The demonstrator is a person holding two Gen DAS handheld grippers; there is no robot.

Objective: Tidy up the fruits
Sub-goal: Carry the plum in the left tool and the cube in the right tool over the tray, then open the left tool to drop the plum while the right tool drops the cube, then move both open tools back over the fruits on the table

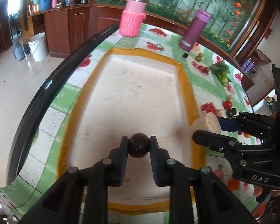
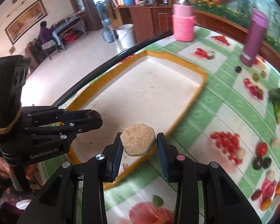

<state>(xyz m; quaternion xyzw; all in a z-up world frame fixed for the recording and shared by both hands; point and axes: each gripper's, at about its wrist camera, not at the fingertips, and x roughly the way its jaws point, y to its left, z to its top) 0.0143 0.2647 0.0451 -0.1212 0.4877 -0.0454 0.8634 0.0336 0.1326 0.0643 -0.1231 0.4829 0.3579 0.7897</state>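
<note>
1. We see the left gripper (image 1: 139,147) with jaws clenched on a dark round fruit (image 1: 138,145), held over the white tray (image 1: 132,93).
2. The right gripper (image 2: 138,147) has its jaws grasping a tan, faceted fruit (image 2: 138,139) above the tray's yellow rim (image 2: 184,110).
3. More fruits (image 2: 261,163) lie on the tabletop (image 2: 205,123), well apart from the tray.
4. A pink jar (image 1: 133,18) and a purple bottle (image 1: 195,29) stand beyond.

Left claw (image 1: 139,147) clamped on dark round fruit (image 1: 138,145); right claw (image 2: 139,145) pinching tan faceted fruit (image 2: 138,139); both angled downward.
</note>
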